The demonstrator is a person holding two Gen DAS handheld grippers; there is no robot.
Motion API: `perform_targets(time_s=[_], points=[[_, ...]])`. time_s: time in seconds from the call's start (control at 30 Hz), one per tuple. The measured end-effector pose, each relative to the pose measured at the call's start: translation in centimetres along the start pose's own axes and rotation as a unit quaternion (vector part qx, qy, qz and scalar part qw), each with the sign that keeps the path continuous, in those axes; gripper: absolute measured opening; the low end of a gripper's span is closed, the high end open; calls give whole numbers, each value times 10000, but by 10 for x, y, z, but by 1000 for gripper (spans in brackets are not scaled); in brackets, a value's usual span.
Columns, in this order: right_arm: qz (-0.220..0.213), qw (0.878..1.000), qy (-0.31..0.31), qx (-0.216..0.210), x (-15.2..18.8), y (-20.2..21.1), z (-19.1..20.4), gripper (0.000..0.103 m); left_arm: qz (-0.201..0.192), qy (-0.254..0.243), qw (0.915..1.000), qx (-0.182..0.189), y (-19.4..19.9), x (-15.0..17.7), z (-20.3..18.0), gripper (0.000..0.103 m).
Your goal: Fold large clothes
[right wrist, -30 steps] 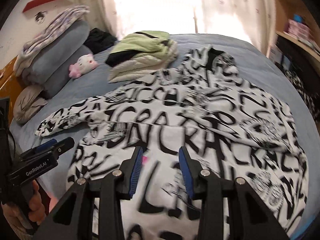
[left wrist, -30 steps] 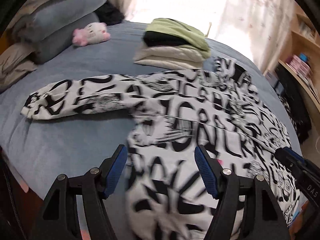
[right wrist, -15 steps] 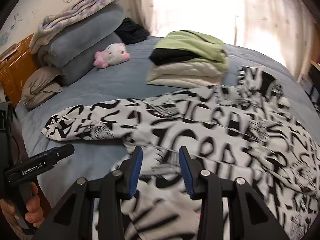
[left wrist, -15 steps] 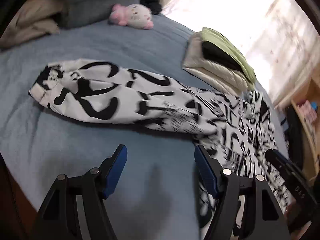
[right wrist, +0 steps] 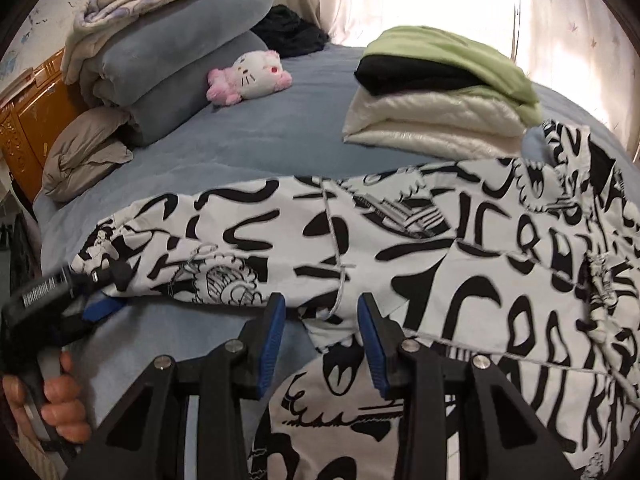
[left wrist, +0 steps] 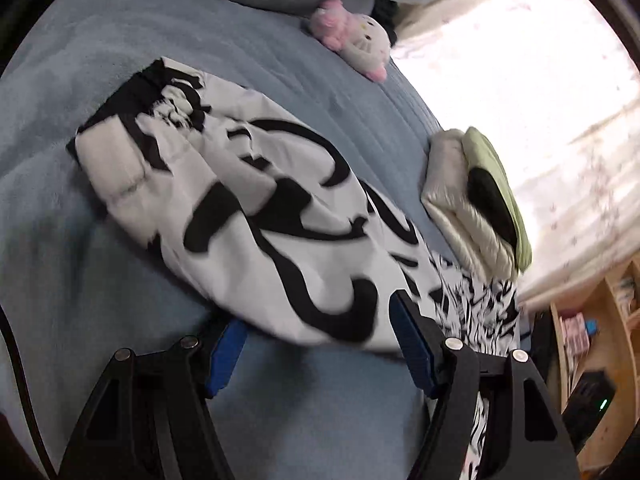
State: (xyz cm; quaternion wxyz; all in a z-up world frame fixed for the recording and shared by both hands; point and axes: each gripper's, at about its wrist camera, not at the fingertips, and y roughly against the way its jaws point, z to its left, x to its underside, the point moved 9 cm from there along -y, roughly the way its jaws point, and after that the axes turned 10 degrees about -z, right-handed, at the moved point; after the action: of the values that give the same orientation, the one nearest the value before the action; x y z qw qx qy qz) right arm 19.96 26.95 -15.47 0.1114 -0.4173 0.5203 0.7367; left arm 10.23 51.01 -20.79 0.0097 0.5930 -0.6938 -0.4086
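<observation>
A large white jacket with black lettering [right wrist: 500, 248] lies spread on the blue bed. Its left sleeve [left wrist: 248, 216] stretches out toward the pillows, black cuff at the far end. My left gripper [left wrist: 316, 340] is open, its jaws on either side of the sleeve's near edge; it also shows in the right wrist view [right wrist: 80, 292] at the sleeve's lower edge near the cuff. My right gripper [right wrist: 320, 324] is open at the jacket's armpit, the fabric edge between its jaws.
A stack of folded clothes [right wrist: 436, 100], green on top, lies on the bed [right wrist: 240, 144] behind the jacket. A pink and white plush cat [right wrist: 248, 78] and rolled grey bedding [right wrist: 168, 64] lie at the head. Wooden shelves [left wrist: 600, 344] stand at the right.
My left gripper has swung left from the jacket's body and closed in on the sleeve. My right gripper has moved left from the jacket's front to the armpit. Both stayed open.
</observation>
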Motion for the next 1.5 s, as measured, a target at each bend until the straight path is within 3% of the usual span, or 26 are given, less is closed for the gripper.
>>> perform_targets(time_s=[0.2, 0.27, 0.33, 0.37, 0.43, 0.6, 0.73, 0.93, 1.17, 1.33, 1.5], points=[[283, 9993, -251, 6, 18, -9, -12, 38, -111, 274, 9993, -249, -25, -11, 12, 68], [361, 9986, -374, 13, 21, -9, -18, 38, -213, 196, 9988, -403, -29, -14, 9, 64], [408, 9980, -488, 13, 25, -7, -23, 38, -330, -50, 9958, -848, -31, -17, 12, 21], [409, 9978, -513, 17, 25, -6, -25, 38, -299, -148, 9938, -1057, -34, -17, 13, 14], [384, 9977, -561, 12, 26, 0, -28, 38, -307, -99, 9934, -1102, -30, -18, 12, 7], [264, 9970, -718, -69, 26, 23, -38, 38, -720, -597, 9869, -1318, 0, -29, -17, 4], [101, 9963, -853, -91, 23, 48, -54, 38, -1116, -1274, 9759, -1375, 30, -36, -71, 4], [-200, 9924, -1211, -36, 17, 92, -92, 38, -1477, -2075, 9612, -1059, 78, -28, -158, 4], [-603, 9828, -1724, 260, 27, 150, -157, 38, -1404, -2979, 9442, -79, 105, 37, -285, 4], [-797, 9698, -2232, 578, 49, 184, -219, 38, -912, -3634, 9254, 566, 92, 119, -369, 4], [-869, 9558, -2674, 859, 75, 207, -273, 38, -180, -4275, 9005, 771, 51, 214, -409, 4]])
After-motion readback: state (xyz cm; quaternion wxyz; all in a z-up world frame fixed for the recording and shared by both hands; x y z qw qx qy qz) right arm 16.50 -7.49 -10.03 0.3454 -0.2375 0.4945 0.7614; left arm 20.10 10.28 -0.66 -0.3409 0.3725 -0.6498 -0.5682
